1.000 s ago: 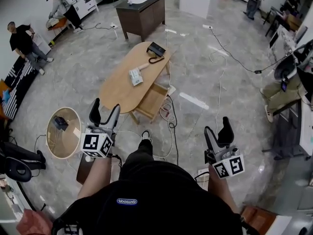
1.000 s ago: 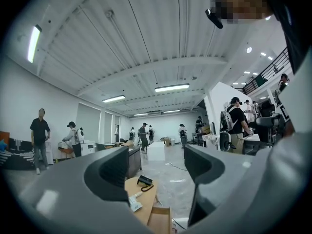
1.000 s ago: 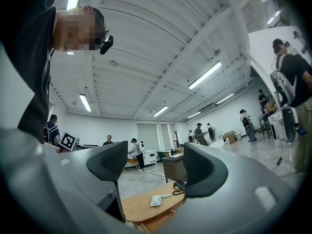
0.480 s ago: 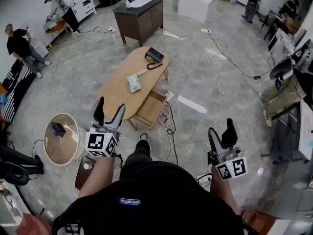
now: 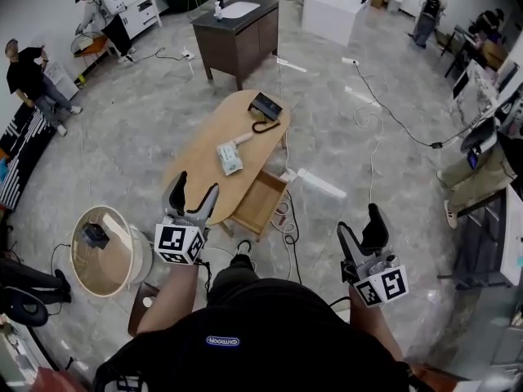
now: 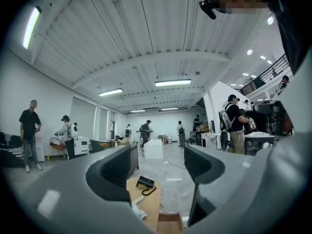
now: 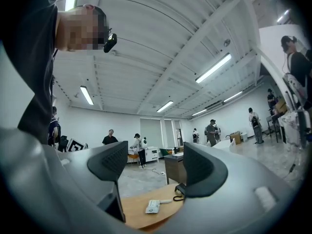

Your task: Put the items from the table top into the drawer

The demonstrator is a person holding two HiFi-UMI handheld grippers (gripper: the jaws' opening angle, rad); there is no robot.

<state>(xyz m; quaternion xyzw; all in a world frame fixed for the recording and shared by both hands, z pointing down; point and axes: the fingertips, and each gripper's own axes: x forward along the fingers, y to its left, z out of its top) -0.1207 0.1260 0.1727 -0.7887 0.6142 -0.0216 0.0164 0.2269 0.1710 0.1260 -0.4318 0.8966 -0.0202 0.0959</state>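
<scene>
- Drawer point(image 5: 260, 204) stands open under the bench point(image 5: 196, 163).
- Phone point(image 5: 265, 106) and white pack point(image 5: 230, 158) lie on the bench, apart.
- I hold the left hand-held gripper point(image 5: 196, 188) and the right hand-held gripper point(image 5: 359, 224) wide, both empty, clear of the items.

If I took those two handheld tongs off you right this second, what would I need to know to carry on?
Left tongs: open, empty, held in the air short of the table.
Right tongs: open, empty, also in the air.
Things: the black phone sits at the far end of the oval table; a small white item lies near its middle.
Done: the drawer is pulled open; it looks empty.
Left: step up and move both items into the drawer.
</scene>
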